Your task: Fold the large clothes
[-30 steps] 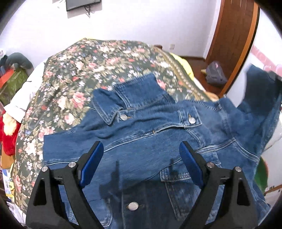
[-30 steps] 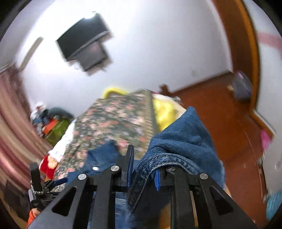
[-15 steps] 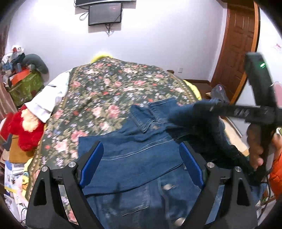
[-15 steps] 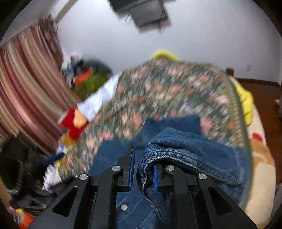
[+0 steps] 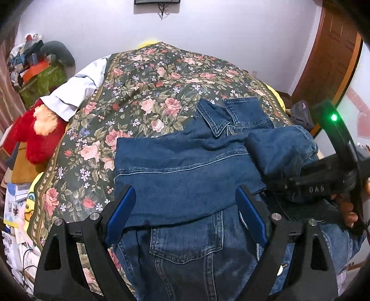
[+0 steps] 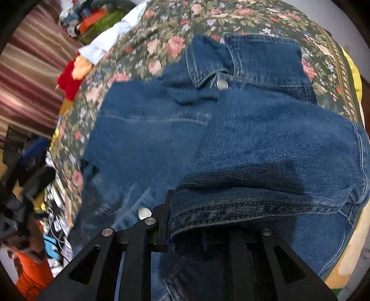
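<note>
My right gripper [image 6: 185, 215] clamps the denim jacket's sleeve [image 6: 277, 148] over the jacket [image 5: 185, 176]; my left gripper [image 5: 185, 208] hangs wide open above it, empty.

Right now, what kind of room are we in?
Most likely a bedroom: a bed under a flowered bedspread, a red stuffed toy beside it, and a wooden door. A denim jacket lies on the bed.

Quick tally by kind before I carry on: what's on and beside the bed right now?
Denim jacket: 1
Floral bedspread: 1
Red plush toy: 1
Wall-mounted screen: 1
Grippers: 2, left gripper open, right gripper shut on the jacket's sleeve
Total: 6
</note>
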